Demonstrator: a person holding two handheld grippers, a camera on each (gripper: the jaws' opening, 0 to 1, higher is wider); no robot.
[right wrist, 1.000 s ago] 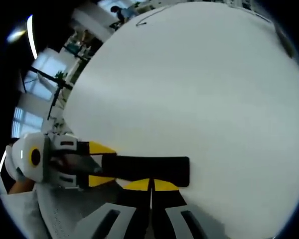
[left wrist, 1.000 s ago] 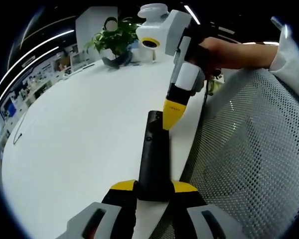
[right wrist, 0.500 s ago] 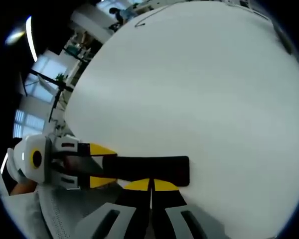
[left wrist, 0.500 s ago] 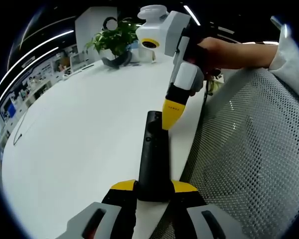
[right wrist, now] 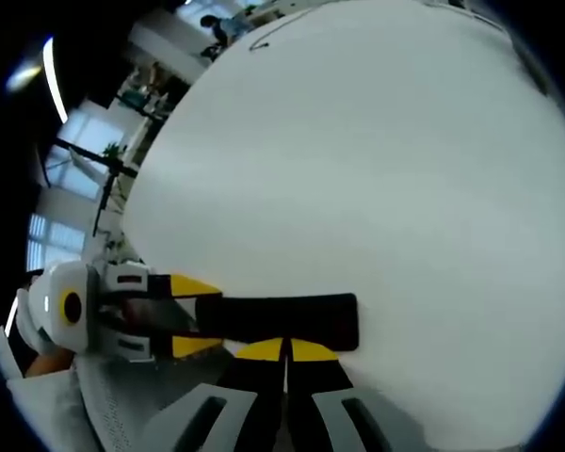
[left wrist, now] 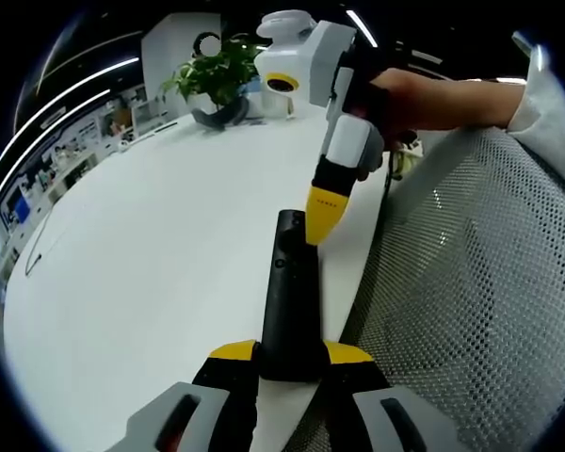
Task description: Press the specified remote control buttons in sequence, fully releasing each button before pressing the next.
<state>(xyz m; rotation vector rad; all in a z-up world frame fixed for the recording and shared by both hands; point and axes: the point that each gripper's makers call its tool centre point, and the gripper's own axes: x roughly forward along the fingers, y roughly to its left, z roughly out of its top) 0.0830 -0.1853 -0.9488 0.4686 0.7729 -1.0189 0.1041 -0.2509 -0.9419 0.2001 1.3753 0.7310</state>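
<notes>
Remote (left wrist: pixel 289 301): long and black, lying near the edge of the white table (left wrist: pixel 151 254).
Left gripper (left wrist: pixel 290 354): squeezing the remote's near end.
Right gripper (left wrist: pixel 321 229): jaws together, tip at the far-end buttons.
Tip: push straight down, then lift off fully.

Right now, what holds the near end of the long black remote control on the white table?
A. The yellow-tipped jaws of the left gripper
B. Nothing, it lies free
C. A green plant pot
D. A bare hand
A: in the left gripper view the left gripper has its two yellow-tipped jaws closed on the near end of the black remote control, which lies on the white table.
</notes>
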